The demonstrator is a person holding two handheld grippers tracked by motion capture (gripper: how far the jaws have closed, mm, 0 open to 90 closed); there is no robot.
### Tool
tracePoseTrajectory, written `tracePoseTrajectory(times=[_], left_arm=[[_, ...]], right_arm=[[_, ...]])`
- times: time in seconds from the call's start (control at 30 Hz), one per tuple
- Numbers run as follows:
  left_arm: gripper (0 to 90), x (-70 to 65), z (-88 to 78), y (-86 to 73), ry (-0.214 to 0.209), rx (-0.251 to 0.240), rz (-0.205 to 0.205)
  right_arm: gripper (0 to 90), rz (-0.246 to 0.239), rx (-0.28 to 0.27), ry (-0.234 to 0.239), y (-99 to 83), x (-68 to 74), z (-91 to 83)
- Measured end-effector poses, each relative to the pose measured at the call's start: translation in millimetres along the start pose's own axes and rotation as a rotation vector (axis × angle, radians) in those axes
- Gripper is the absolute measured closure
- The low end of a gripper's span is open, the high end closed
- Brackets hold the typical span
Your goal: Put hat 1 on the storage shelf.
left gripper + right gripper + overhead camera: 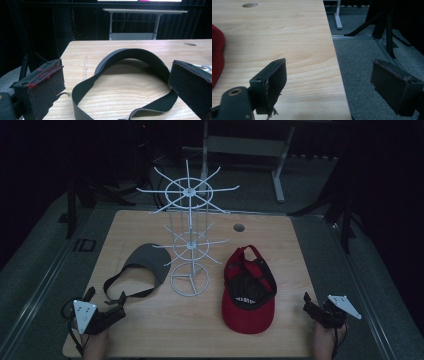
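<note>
Grey fabric visor [147,262] and red cotton cap [248,295] unhung beside white wire rack [189,235]; left gripper [106,307] and right gripper [311,306] gape wide, holding nothing.

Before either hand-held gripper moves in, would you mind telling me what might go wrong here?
The left hand-held gripper is open facing the visor's thin strap, which lies flat on the table; the jaws could slide over it. The wire rack stands close between visor and red cap, so its arms might snag. The right hand-held gripper sits at the table's edge.
</note>
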State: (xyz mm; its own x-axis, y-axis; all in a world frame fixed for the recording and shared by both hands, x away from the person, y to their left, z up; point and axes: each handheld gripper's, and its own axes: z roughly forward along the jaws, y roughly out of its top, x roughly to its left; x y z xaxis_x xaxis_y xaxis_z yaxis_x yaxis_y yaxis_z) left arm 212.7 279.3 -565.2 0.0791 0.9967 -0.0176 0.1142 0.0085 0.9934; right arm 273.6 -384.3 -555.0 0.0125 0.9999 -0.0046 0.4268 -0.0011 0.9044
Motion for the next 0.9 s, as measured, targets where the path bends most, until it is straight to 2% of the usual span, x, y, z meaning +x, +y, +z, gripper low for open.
tracePoseTrajectory(times=[0.13, 0.27, 0.37, 0.4, 0.5, 0.53, 0.63, 0.67, 0.7, 0.73, 0.77, 0.8, 0.83, 0.87, 0.9], left_arm=[[0.9, -1.7, 0.2, -0.5, -0.002, 0.003, -0.001], [0.8, -3.8, -0.6, 1.1, -0.004, -0.007, -0.004], [0.9, -5.3, -2.4, 3.0, -0.010, -0.021, -0.010], [0.8, -6.6, -4.4, 4.5, -0.019, -0.033, -0.015], [0.8, -7.6, -5.0, 5.0, -0.023, -0.023, -0.030], [0.8, -7.2, -5.2, 4.9, -0.031, -0.022, -0.042], [0.8, -7.6, -5.8, 5.0, -0.038, -0.015, -0.057], [0.8, -8.2, -6.8, 5.7, -0.056, -0.017, -0.074], [0.8, -8.2, -6.8, 5.7, -0.056, -0.017, -0.074], [0.8, -9.8, -7.6, 6.4, -0.062, -0.017, -0.079], [0.9, -9.8, -7.6, 6.4, -0.062, -0.017, -0.079], [0.8, -11.0, -7.9, 7.0, -0.067, -0.019, -0.079], [0.8, -12.1, -8.1, 7.4, -0.065, -0.022, -0.076], [0.9, -12.9, -8.5, 7.8, -0.068, -0.023, -0.071], [0.9, -13.3, -8.6, 8.1, -0.074, -0.023, -0.070]], right_arm=[[13.4, -0.018, 0.014, 0.004, 0.4, 1.7, 0.9], [13.4, -0.070, 0.047, 0.049, 2.7, 6.4, 1.5], [13.4, -0.079, 0.044, 0.072, 4.5, 9.2, -2.0], [13.4, -0.077, 0.076, 0.113, 11.7, 12.2, -5.6], [12.0, -0.078, 0.112, 0.186, 28.6, 18.2, -12.6], [11.2, -0.087, 0.124, 0.191, 35.1, 20.8, -14.7], [10.1, -0.118, 0.114, 0.210, 55.1, 29.9, -22.2], [10.1, -0.133, 0.108, 0.215, 61.7, 34.0, -24.3], [10.1, -0.133, 0.108, 0.215, 61.7, 34.0, -24.3], [10.7, -0.135, 0.097, 0.246, 68.0, 37.2, -26.1], [10.7, -0.135, 0.097, 0.246, 68.0, 37.2, -26.1], [10.6, -0.138, 0.121, 0.342, 85.8, 47.8, -23.9], [10.6, -0.138, 0.121, 0.342, 85.8, 47.8, -23.9], [10.6, -0.167, 0.130, 0.362, 93.5, 58.7, -19.3], [10.5, -0.164, 0.127, 0.381, 95.6, 62.1, -17.3]])
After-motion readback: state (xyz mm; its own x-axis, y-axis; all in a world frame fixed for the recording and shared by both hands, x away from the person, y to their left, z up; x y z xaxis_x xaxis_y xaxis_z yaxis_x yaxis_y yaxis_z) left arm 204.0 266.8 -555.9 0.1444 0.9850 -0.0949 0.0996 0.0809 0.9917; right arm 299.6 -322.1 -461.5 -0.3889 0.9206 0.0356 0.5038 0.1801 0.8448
